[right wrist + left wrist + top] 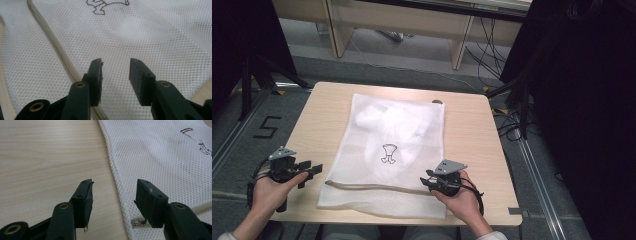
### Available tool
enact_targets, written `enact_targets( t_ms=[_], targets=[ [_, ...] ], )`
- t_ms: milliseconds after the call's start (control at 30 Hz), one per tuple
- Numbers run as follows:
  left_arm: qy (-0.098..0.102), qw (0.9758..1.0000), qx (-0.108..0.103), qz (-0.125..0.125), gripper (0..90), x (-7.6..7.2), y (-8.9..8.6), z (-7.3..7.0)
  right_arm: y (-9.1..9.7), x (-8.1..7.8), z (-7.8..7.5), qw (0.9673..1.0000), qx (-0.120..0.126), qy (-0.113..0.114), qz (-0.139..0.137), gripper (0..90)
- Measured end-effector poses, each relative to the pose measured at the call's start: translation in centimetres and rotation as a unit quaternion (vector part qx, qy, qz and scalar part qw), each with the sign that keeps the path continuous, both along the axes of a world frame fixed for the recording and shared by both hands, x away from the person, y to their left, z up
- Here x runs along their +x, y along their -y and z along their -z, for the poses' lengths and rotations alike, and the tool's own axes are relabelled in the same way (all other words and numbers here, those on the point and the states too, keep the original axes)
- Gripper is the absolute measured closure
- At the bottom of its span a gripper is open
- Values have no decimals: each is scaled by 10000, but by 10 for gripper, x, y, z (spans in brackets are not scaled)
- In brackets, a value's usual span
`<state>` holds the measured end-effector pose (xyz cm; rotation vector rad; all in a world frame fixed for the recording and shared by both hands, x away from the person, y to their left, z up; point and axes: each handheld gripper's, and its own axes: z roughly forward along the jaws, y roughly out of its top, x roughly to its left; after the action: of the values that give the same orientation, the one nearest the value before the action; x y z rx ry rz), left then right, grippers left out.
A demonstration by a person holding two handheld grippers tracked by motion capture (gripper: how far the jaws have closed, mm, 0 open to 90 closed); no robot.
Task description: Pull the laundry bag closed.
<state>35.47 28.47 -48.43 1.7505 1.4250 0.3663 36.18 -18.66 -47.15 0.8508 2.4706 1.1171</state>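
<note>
The right hand grips the right gripper low over the near right part of the white mesh bag, jaws apart with nothing between them. The left hand holds the left gripper level just off the bag's near left edge, jaws also apart and empty, straddling that edge above the table. The bag lies flat in the table's middle, white cloth bunched inside it. Its beige zipper strip runs along the bag's near end between both grippers. A black printed figure marks the bag's centre.
</note>
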Motion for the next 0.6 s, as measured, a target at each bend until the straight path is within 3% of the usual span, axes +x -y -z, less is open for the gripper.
enact_targets(
  t_ms=[67, 100, 300, 600],
  targets=[
    [27, 10000, -5, -34, 472, 0, -1, 0, -3, 1, 0, 9996, -58, 220, -138, 612],
    [22, 10000, 0, -41, 475, 0, -1, 0, -4, -1, -1, 9997, -92, 169, -131, 613],
    [59, 10000, -4, -75, 484, 0, -1, -1, -18, -1, -3, 9987, -81, 365, -358, 636],
    [69, 9999, -8, -109, 498, 1, -1, -1, -33, -1, -8, 9979, 52, 370, -529, 643]
  ],
)
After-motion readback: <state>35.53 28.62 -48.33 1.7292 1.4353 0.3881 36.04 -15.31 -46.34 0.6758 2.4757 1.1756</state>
